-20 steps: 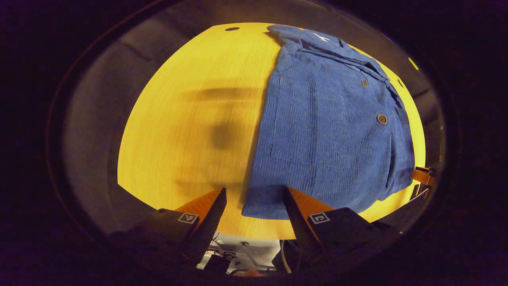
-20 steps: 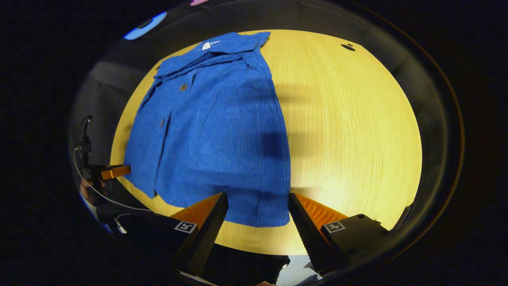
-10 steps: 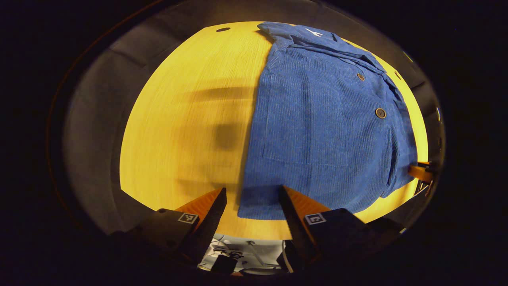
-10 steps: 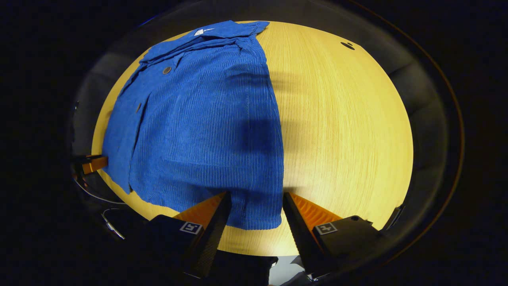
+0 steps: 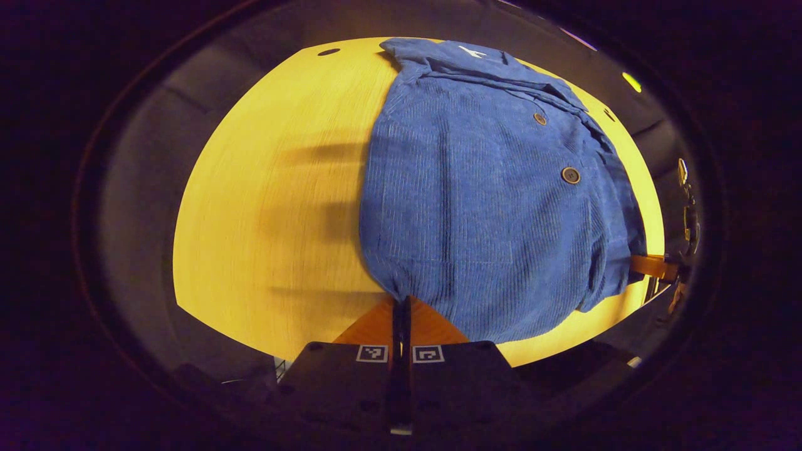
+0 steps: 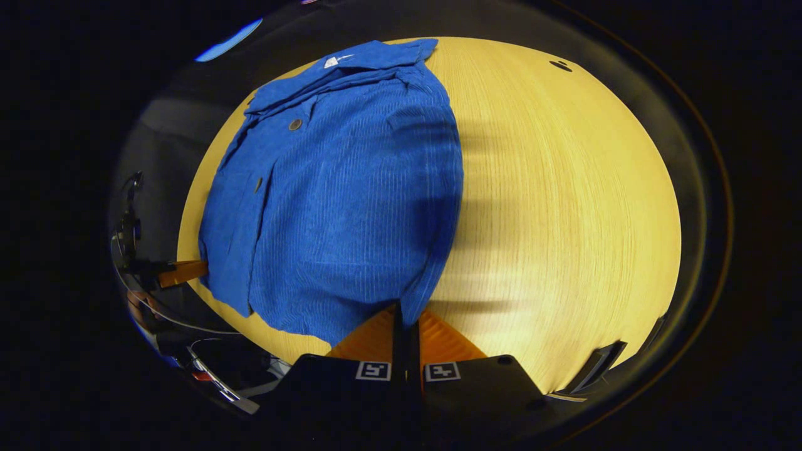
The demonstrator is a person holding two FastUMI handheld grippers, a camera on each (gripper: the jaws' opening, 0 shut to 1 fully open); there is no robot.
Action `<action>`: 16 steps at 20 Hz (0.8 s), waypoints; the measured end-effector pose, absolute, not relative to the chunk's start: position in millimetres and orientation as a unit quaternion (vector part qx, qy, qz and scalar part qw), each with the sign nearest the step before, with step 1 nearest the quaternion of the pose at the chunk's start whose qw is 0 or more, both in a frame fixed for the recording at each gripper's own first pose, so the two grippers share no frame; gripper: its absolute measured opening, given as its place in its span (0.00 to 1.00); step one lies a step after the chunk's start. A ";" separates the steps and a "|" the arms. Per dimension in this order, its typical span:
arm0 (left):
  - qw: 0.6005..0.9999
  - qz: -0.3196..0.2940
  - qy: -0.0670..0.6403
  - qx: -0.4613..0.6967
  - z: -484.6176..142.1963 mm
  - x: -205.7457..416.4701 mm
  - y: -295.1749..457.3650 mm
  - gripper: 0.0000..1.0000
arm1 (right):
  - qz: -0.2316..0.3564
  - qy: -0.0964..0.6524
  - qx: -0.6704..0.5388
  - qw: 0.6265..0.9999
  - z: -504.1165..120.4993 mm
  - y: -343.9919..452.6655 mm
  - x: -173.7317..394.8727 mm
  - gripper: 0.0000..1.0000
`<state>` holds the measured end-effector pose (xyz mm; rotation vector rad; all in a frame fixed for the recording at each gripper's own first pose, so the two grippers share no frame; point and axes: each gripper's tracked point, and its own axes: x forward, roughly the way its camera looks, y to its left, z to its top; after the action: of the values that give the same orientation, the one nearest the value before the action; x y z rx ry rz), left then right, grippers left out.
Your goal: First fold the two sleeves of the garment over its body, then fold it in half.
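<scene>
Garment [image 5: 495, 194]: a blue corduroy button-front shirt lies spread on the yellow wood-grain tabletop [image 5: 269, 207], collar toward the top of the frame in both views, sleeves already folded in over the body. In the left gripper view it covers the centre and right of the frame, with two dark buttons [image 5: 569, 175] running down its right side. The left hand-held gripper [image 5: 401, 307], at bottom centre, has its fingers pressed together on the lower left corner of the hem, the cloth bunching where they pinch. In the right gripper view the garment [image 6: 338, 188] fills the centre left, and the right hand-held gripper [image 6: 406, 316], at bottom centre, is likewise clamped tight on the hem's lower right corner, which puckers toward the fingertips. Bare tabletop [image 6: 564, 207] stretches across the right of that view. At the left edge of the right gripper view, the other hand-held gripper's finger [image 6: 182, 272] shows beside the hem's far corner.
</scene>
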<state>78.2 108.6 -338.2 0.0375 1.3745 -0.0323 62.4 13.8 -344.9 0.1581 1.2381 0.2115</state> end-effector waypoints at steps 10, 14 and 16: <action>0.849 -0.052 0.525 -0.015 -229.9 126.7 91.8 0.00 | 0.136 0.448 0.063 0.881 -220.6 26.0 115.5 0.05; 0.876 -0.052 0.480 -0.008 -184.1 164.9 95.6 0.00 | 0.157 0.375 0.039 0.913 -152.5 37.3 158.5 0.05; 0.884 -0.050 0.466 -0.006 -164.3 186.2 96.1 0.00 | 0.160 0.348 0.029 0.923 -124.7 37.3 179.2 0.05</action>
<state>186.2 96.1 -164.3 -0.0126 0.9690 -0.1049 179.2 37.3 -124.7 0.0604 0.7152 0.3287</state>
